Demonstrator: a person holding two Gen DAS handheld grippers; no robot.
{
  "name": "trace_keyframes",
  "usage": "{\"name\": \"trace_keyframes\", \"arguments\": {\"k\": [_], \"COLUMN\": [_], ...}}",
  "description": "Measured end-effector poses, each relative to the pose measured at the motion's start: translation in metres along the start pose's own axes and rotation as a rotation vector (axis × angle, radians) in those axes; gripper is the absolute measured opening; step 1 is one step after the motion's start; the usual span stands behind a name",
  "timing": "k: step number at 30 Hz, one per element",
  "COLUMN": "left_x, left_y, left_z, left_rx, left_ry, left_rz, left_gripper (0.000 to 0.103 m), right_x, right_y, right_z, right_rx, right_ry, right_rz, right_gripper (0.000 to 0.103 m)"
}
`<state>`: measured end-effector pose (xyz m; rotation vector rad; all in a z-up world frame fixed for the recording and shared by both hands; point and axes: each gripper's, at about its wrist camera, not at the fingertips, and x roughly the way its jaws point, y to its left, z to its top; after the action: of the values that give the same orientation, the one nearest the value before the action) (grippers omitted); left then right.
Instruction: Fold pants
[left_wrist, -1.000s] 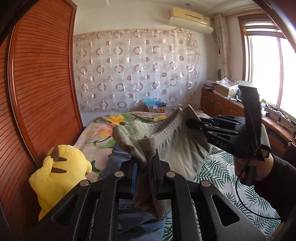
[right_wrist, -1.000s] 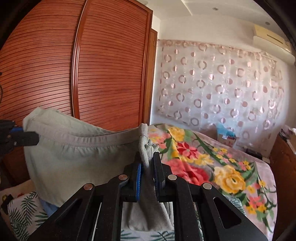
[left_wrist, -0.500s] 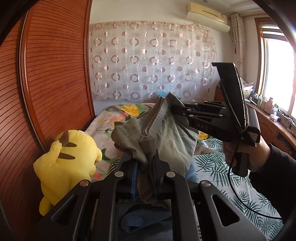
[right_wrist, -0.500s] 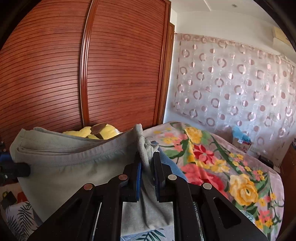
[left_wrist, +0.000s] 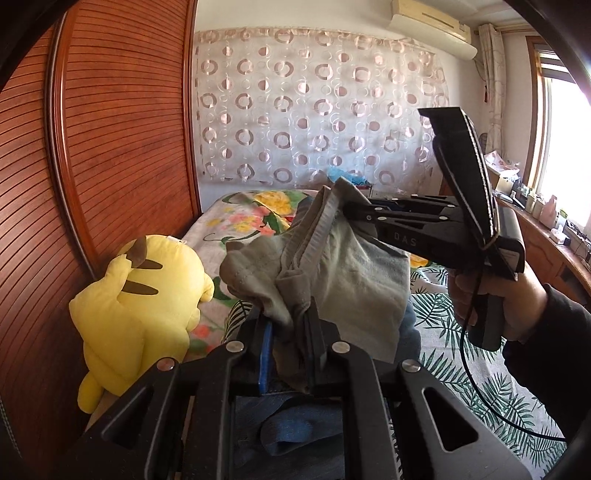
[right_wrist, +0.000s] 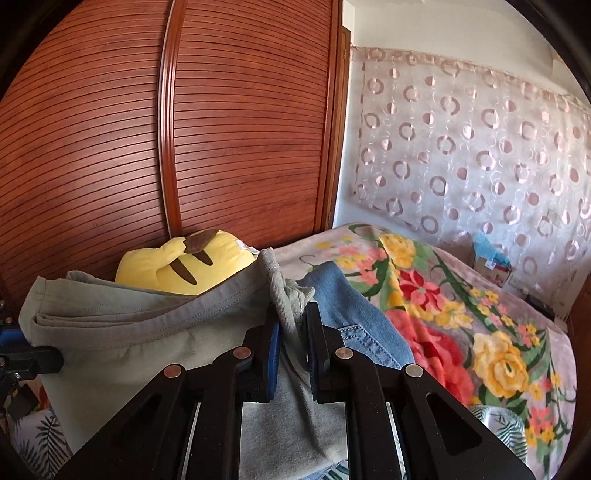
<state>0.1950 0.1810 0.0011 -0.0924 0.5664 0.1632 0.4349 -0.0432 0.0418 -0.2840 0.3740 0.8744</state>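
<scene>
Grey-green pants (left_wrist: 343, 266) hang in the air between my two grippers above the bed. My left gripper (left_wrist: 290, 328) is shut on one end of the waistband. My right gripper (right_wrist: 291, 332) is shut on the other end of the pants (right_wrist: 147, 332); it also shows in the left wrist view (left_wrist: 354, 210), close to the right of my left one. The cloth sags folded between them. The left gripper's tip (right_wrist: 33, 363) shows at the left edge of the right wrist view.
A yellow plush toy (left_wrist: 144, 295) sits by the wooden wardrobe (left_wrist: 92, 166) on the left. Blue jeans (right_wrist: 354, 306) lie on the floral blanket (right_wrist: 461, 314). A leaf-print sheet (left_wrist: 472, 354) covers the near bed. A sideboard (left_wrist: 554, 251) runs under the window.
The two grippers have come closer together, so the waistband has doubled up and the pants hang narrower. Both views have swung left and lower toward the plush toy.
</scene>
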Motion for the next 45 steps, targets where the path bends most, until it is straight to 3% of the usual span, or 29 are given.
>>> {"name": "trace_keyframes", "arguments": {"k": [5, 10, 14, 20, 30, 45], "left_x": [0.000, -0.003, -0.005, 0.002, 0.031, 0.033], "left_y": [0.001, 0.002, 0.001, -0.005, -0.006, -0.014], "left_z": [0.000, 0.003, 0.005, 0.002, -0.021, -0.032], "left_rx": [0.004, 0.002, 0.008, 0.037, 0.047, 0.050], "left_ry": [0.003, 0.001, -0.014, -0.007, 0.096, 0.120], "left_rz": [0.003, 0.015, 0.017, 0.005, 0.000, -0.001], "left_gripper": [0.014, 0.022, 0.049, 0.066, 0.068, 0.071], "right_x": [-0.007, -0.022, -0.025, -0.020, 0.006, 0.009], "right_y": [0.000, 0.002, 0.004, -0.004, -0.015, -0.005], "right_z": [0.002, 0.000, -0.006, -0.011, -0.011, -0.009], "right_rx": [0.015, 0.032, 0.038, 0.062, 0.107, 0.112], "right_ry": [0.008, -0.001, 0.002, 0.012, 0.050, 0.047], "right_rz": [0.013, 0.030, 0.051, 0.054, 0.032, 0.003], "right_gripper": [0.034, 0.035, 0.035, 0.035, 0.035, 0.035]}}
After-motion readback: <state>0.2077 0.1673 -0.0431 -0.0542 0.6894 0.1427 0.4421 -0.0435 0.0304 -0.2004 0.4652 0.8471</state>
